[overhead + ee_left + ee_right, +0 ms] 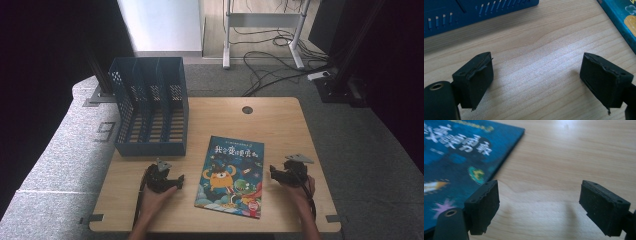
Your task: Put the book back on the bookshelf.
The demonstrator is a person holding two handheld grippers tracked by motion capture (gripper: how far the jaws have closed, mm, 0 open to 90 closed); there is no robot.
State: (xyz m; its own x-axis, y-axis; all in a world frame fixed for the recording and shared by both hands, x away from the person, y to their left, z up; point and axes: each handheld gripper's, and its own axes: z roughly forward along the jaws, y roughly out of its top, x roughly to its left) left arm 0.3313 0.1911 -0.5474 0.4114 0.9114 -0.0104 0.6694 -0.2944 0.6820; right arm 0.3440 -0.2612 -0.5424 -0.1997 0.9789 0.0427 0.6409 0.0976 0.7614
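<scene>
book (231,172) cover: chinese title, characters unclear | floor (65,145): "9" marking (105,131)

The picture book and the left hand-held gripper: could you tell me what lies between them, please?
Only bare wooden table, in the high view, separates the left hand-held gripper from the picture book.

- We see a light wood table (280,115) w/ a round dark cable hole (247,109) near its far edge.
- Grey carpet floor (65,150), a big "9" (105,131) marked on it, left of table.
- Behind: white desk frame legs (227,35), black cables (270,65) tangled on floor.
- Dark curtains (40,45) both sides; light falls from back.
</scene>
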